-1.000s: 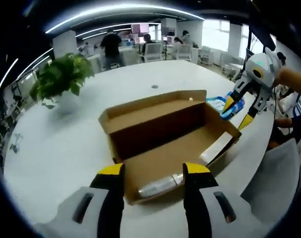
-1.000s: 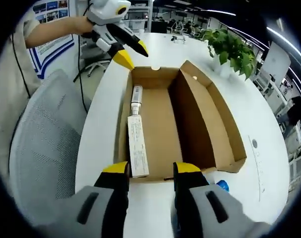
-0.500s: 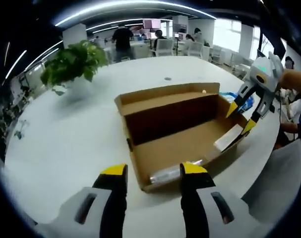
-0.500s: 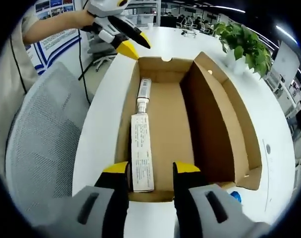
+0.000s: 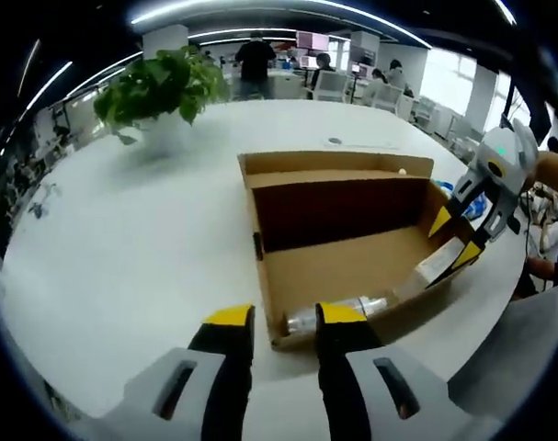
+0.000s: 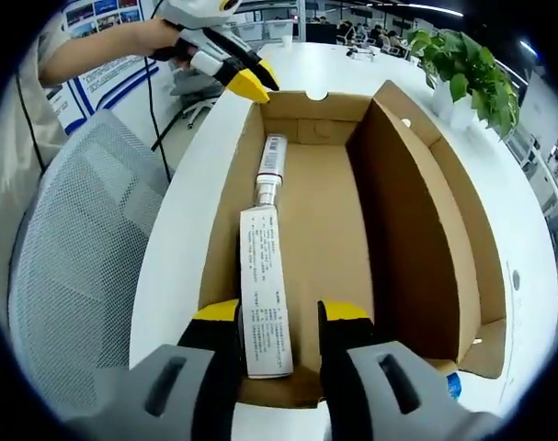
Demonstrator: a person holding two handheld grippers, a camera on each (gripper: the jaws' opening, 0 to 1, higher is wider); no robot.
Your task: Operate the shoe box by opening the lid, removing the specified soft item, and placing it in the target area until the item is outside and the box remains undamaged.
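Observation:
The brown shoe box [image 5: 352,266] [image 6: 324,230] lies open on the white table, its lid [image 5: 338,170] standing up along the far side. Inside lie a long white carton [image 6: 263,294] [image 5: 439,262] and a silvery tube [image 6: 271,165] [image 5: 338,314], end to end along one wall. My left gripper [image 5: 285,322] [image 6: 256,83] is open with a narrow gap and straddles the box's corner at the tube end. My right gripper [image 6: 281,317] [image 5: 455,239] is open. Its jaws reach over the opposite end wall, either side of the carton's near end.
A potted plant [image 5: 159,83] [image 6: 467,64] stands on the round white table [image 5: 122,239]. A grey mesh chair [image 6: 76,257] is pushed up to the table edge beside the box. A small blue packet [image 6: 455,386] lies outside the box's lid corner. People and desks are far behind.
Both cameras have come closer to the box. My left jaws have narrowed at the box corner. My right gripper has advanced over the end wall to the white carton.

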